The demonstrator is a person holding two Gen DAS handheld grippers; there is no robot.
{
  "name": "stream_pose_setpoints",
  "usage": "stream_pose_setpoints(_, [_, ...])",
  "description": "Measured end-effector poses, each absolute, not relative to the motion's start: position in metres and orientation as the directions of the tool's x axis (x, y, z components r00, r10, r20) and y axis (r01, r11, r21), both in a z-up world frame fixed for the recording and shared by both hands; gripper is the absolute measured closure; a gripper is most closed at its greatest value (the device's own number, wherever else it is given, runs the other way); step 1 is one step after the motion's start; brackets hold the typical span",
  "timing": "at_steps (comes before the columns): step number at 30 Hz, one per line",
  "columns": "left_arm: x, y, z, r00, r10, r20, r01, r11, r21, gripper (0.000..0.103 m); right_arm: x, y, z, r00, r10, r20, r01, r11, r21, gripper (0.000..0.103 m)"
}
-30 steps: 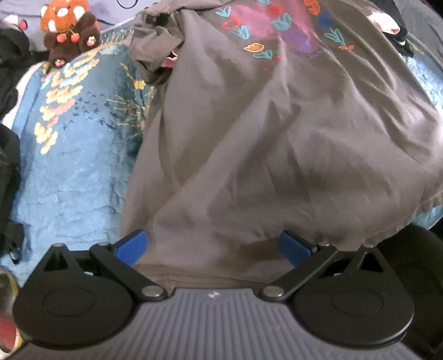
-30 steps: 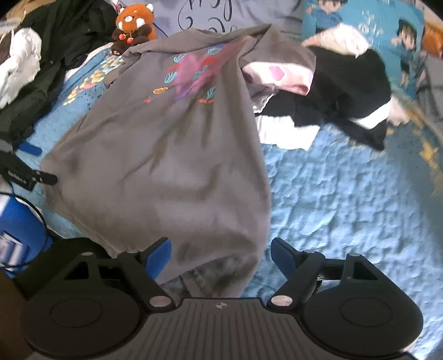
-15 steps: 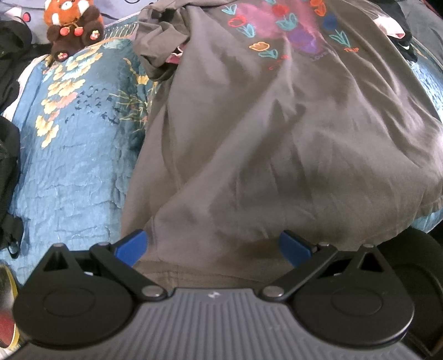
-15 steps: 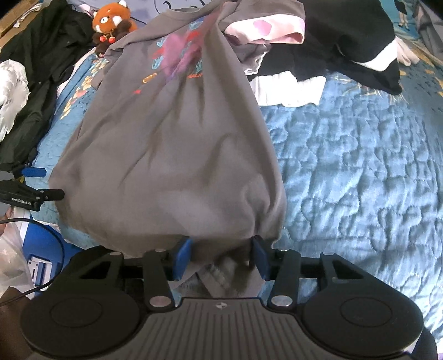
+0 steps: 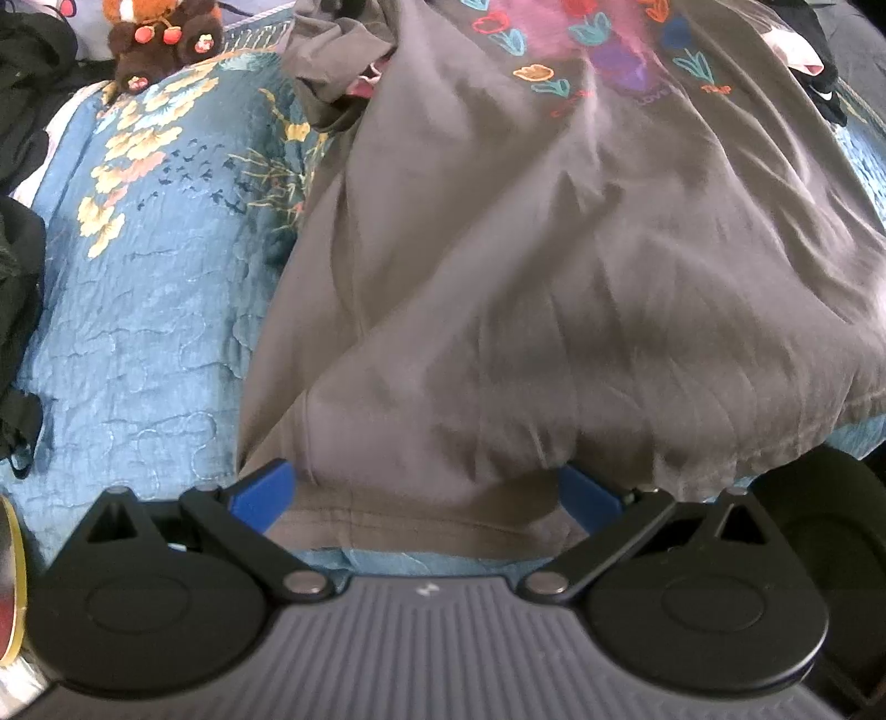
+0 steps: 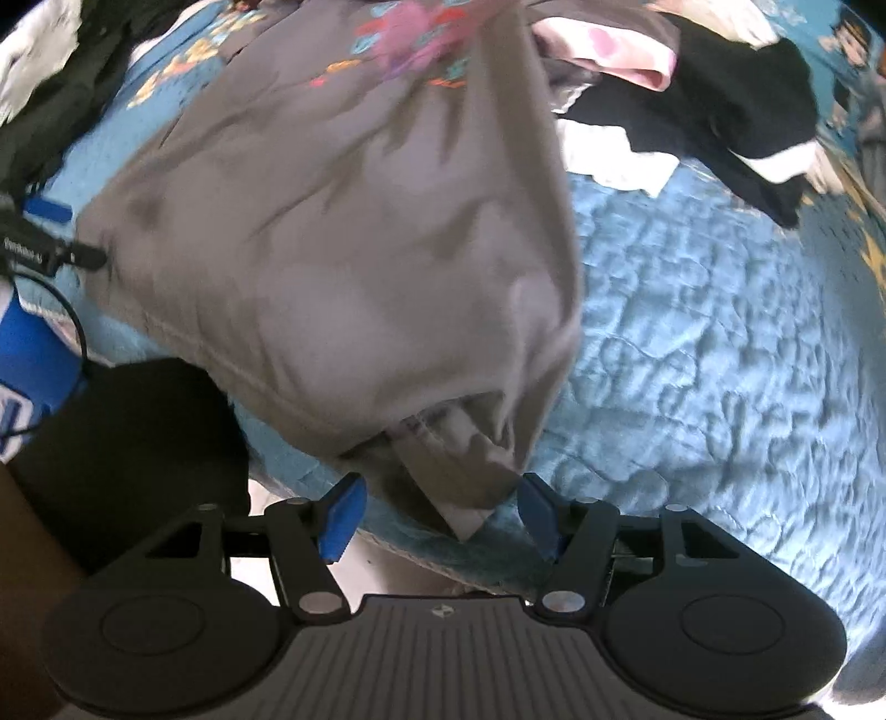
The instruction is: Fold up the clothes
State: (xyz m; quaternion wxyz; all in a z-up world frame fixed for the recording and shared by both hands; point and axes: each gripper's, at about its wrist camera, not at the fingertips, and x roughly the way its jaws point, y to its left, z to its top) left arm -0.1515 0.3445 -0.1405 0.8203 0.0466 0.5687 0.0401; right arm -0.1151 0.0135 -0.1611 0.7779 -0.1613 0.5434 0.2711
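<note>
Here, shirt hem (image 6: 459,476) between opening right claw (image 6: 437,518).

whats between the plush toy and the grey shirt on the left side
In the left wrist view, only the blue floral quilt lies between the plush toy and the grey shirt; nothing else rests on that stretch.

shirt (image 5: 554,266) spread on quilt (image 5: 138,310), plush toy (image 5: 160,33) behind

The gray shirt (image 6: 354,249) lay on the blue blanket (image 6: 720,360). Its bunched corner hung between the right gripper's (image 6: 437,512) blue fingers (image 6: 340,515), which were opening. Black clothes (image 6: 736,94) lay farther back.
</note>
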Motion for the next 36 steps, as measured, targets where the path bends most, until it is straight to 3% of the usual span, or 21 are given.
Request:
stream_pose_setpoints(1, [-0.152,0.344,-0.139,0.353,0.118,-0.928,-0.011,0.993,0.121,0.0,-0.112,0.013,-0.164,0.255,0.241,-0.936,-0.594,0.803,0.045,0.052])
stream_pose_setpoints(5, [-0.151,0.341,-0.135,0.361,0.119,-0.925,-0.007,0.992,0.125,0.0,-0.103,0.007,-0.166,0.263,0.224,-0.938,-0.544,0.838,0.048,0.088])
stream_pose_setpoints(8, [-0.15,0.338,-0.133,0.364,0.119,-0.924,0.001,0.992,0.128,0.0,-0.103,0.0,-0.162,0.26,0.241,-0.935,-0.528,0.846,0.072,0.1])
stream_pose_setpoints(25, [-0.154,0.344,-0.13,0.353,0.164,-0.921,-0.009,0.985,0.172,0.0,-0.112,-0.029,-0.145,0.29,0.155,-0.944,-0.505,0.863,-0.014,0.101])
stream_pose_setpoints(36, [-0.178,0.397,-0.129,0.335,0.201,-0.92,-0.021,0.978,0.206,0.0,-0.113,-0.028,-0.147,0.314,0.12,-0.942,-0.499,0.865,-0.056,0.101])
